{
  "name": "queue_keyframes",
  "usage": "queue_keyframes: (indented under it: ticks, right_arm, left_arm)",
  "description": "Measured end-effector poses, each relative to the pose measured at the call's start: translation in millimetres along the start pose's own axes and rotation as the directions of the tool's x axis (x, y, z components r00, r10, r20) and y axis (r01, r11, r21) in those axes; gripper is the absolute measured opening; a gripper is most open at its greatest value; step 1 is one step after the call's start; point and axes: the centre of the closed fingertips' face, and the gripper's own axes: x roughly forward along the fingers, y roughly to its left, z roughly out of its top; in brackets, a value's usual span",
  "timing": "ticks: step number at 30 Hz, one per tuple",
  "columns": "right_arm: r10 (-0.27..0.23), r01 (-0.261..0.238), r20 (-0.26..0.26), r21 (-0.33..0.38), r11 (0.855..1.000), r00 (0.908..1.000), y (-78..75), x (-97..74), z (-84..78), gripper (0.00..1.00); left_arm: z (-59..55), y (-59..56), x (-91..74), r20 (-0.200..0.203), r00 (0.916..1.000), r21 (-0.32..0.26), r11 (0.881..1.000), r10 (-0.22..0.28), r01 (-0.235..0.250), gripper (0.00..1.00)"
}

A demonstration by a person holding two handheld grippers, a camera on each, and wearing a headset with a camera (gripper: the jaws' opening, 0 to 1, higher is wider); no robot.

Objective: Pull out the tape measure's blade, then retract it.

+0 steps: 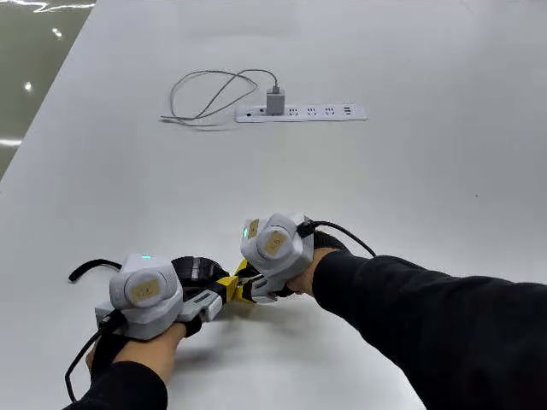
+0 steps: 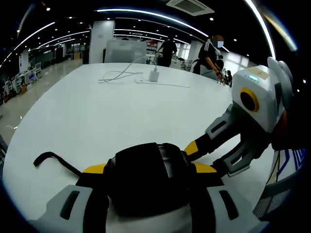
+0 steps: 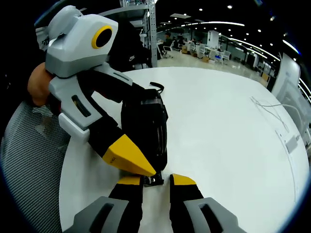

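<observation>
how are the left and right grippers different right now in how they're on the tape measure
The left gripper has its jaws spread wide, while the right gripper has its jaws almost together. The left gripper clamps the black tape measure by its body. The right gripper's tips flank the small blade hook, though a firm pinch isn't plain. Both have yellow-tipped jaws and meet low over the white table.

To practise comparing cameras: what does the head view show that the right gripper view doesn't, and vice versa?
Head view: the person's right sleeve and the back of the right gripper. Right gripper view: the blade's tip between its own jaws, and a mesh chair. Both: the black tape measure in the left gripper, the power strip, the white table.
</observation>
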Motion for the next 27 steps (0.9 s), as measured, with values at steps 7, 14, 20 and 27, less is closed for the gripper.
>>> queue_keyframes:
  ticks: [7,14,20,27]
  right_arm:
    - [-0.025,0.025,0.006,0.030,0.999,0.9997,-1.6,-8.3,-1.5,0.20]
    - [-0.056,0.054,0.033,0.055,0.997,0.9979,-4.1,-21.4,-1.6,0.23]
    - [-0.083,0.078,0.046,0.087,0.993,0.9955,-6.0,-30.7,-9.2,0.24]
    - [-0.128,0.114,0.085,0.153,0.982,0.9882,-9.8,-47.4,-11.1,0.25]
  left_arm:
    - [-0.4,-0.6,-1.2,-0.003,0.9998,0.001,1.000,-0.018,0.018,0.64]
    - [0.9,-1.0,-5.9,0.002,0.9995,0.024,0.999,-0.030,0.030,0.62]
    - [3.0,1.3,-9.1,0.013,0.9991,0.045,0.998,-0.040,0.039,0.63]
    - [12.5,5.3,-13.6,0.041,0.9960,0.032,0.996,-0.079,0.077,0.76]
